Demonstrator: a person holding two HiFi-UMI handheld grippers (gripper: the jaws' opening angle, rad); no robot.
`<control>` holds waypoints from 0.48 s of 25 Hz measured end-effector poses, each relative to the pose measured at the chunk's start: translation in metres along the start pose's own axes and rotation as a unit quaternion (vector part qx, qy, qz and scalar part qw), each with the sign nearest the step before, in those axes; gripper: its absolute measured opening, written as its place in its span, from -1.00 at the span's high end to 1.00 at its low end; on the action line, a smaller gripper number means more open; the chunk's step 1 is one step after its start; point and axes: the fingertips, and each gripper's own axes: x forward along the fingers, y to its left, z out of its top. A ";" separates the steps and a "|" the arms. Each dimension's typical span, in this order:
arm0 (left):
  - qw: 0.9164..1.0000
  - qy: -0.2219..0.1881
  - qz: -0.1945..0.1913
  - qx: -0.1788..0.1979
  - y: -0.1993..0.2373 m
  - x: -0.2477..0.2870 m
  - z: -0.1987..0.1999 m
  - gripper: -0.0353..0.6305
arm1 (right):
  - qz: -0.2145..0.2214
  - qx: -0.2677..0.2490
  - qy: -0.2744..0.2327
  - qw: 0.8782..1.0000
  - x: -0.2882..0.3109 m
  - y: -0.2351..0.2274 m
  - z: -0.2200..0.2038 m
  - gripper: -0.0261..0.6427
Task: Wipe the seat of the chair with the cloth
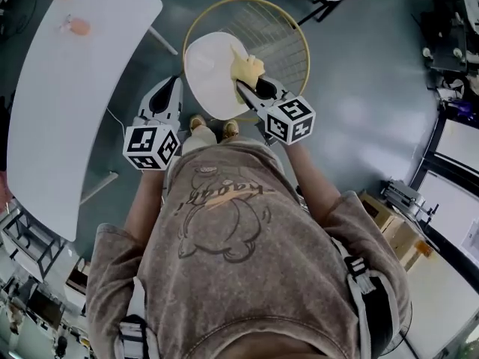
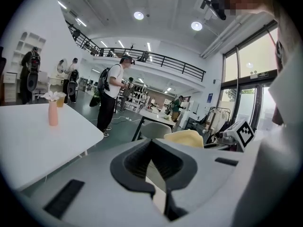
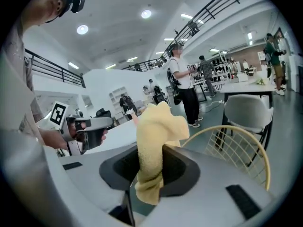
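The chair has a round white seat [image 1: 209, 73] and a gold wire back [image 1: 288, 40], which also shows in the right gripper view [image 3: 236, 148]. A yellow cloth [image 1: 245, 67] is over the seat's right edge; whether it touches the seat I cannot tell. My right gripper [image 1: 245, 88] is shut on this cloth [image 3: 158, 126], which sticks up from between the jaws of the right gripper [image 3: 151, 171]. My left gripper [image 1: 166, 99] hangs left of the seat, off the chair. In its own view the left gripper [image 2: 154, 167] is shut with nothing in it, and the cloth [image 2: 184, 137] shows beyond.
A long white table [image 1: 67, 103] runs along the left with a pink vase [image 1: 77, 27] on it. A grey chair [image 3: 248, 112] and another table stand further off. Several people stand in the background [image 2: 111, 96]. Boxes and equipment [image 1: 397, 223] line the right side.
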 end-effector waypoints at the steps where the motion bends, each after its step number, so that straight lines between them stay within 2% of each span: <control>1: 1.000 -0.003 -0.002 0.001 -0.005 -0.003 0.004 0.87 | -0.004 -0.004 -0.009 1.000 -0.008 0.002 0.007 0.56; 7: 0.999 -0.024 -0.015 0.019 -0.022 -0.017 0.030 0.87 | -0.031 -0.033 -0.071 0.996 -0.040 0.011 0.054 0.56; 12: 0.999 -0.035 -0.015 0.032 -0.029 -0.025 0.043 0.87 | -0.062 -0.055 -0.106 0.991 -0.062 0.013 0.070 0.56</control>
